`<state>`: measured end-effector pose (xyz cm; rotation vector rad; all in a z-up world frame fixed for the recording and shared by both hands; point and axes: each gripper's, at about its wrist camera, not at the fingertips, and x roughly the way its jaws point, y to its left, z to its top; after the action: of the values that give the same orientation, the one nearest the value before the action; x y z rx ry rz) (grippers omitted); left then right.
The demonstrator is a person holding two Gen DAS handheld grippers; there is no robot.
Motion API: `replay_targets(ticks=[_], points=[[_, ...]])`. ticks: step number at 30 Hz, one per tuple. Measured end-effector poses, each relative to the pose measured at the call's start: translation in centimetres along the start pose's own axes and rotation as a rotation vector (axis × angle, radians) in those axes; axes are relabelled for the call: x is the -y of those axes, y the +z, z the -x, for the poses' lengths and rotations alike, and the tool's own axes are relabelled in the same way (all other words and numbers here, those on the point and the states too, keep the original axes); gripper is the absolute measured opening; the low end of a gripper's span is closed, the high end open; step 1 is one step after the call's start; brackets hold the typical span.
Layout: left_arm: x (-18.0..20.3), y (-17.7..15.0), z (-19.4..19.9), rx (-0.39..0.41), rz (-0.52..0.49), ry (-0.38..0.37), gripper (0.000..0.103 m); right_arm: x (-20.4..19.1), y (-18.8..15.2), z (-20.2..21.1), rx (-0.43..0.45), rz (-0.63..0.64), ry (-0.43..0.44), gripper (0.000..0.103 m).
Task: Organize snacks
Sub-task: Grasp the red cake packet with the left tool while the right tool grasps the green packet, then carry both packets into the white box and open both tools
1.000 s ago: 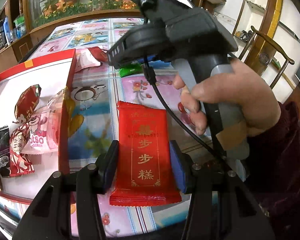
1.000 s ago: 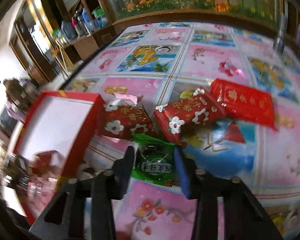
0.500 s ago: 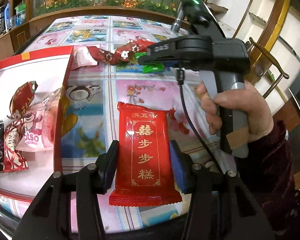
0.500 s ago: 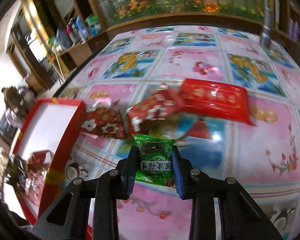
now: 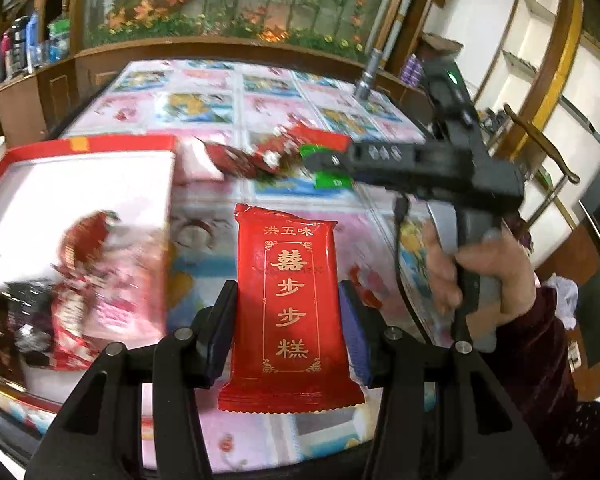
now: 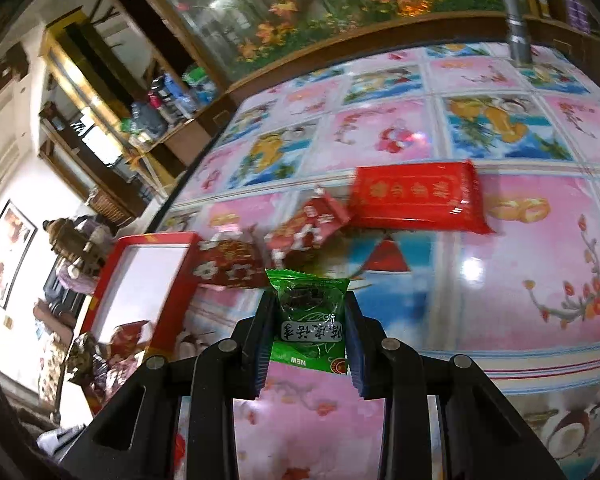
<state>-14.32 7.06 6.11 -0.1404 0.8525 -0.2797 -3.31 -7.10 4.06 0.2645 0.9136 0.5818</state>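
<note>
Across the bench (image 6: pixel 520 240) with its flowered cloth, we are gathering loose snacks toward the red box (image 5: pixel 88 148) at its left edge, where several wrapped sweets already lie. Loose red packets (image 6: pixel 416 196) wait near the middle, just beside the box's far corner. Our left claw (image 5: pixel 288 312) is clamped on the long red cake packet (image 5: pixel 290 304), pads pressing both long edges, lifted clear of the cloth, presumably bound for the box. Our right claw (image 6: pixel 306 328), narrower, pinches the small green candy packet (image 6: pixel 310 320) by its sides, raised just off the bench, probably headed the same way.
</note>
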Motion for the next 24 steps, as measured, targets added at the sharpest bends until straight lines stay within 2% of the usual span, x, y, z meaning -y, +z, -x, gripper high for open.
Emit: replay_targets(ticks=[11, 15, 19, 22, 24], points=[[-7.2, 1.2, 2.3, 0.098, 0.113, 0.178, 0.048, -7.2, -1.8, -1.2, -0.013, 0.201, 0.185, 0.032], [-9.3, 1.0, 2.6, 0.114, 0.152, 0.231, 0.048, -10.2, -2.4, -2.7, -0.049, 0.219, 0.264, 0.031], [-11.0, 0.7, 3.0, 0.13, 0.181, 0.281, 0.048, -13.6, -3.6, -4.6, -0.087, 0.282, 0.301, 0.031], [-12.2, 0.5, 3.2, 0.123, 0.21, 0.305, 0.048, -16.2, -4.7, -6.0, -0.126, 0.34, 0.296, 0.031], [-12.7, 0.3, 3.1, 0.115, 0.224, 0.314, 0.048, -16.8, -5.2, -6.4, -0.149, 0.352, 0.314, 0.031]])
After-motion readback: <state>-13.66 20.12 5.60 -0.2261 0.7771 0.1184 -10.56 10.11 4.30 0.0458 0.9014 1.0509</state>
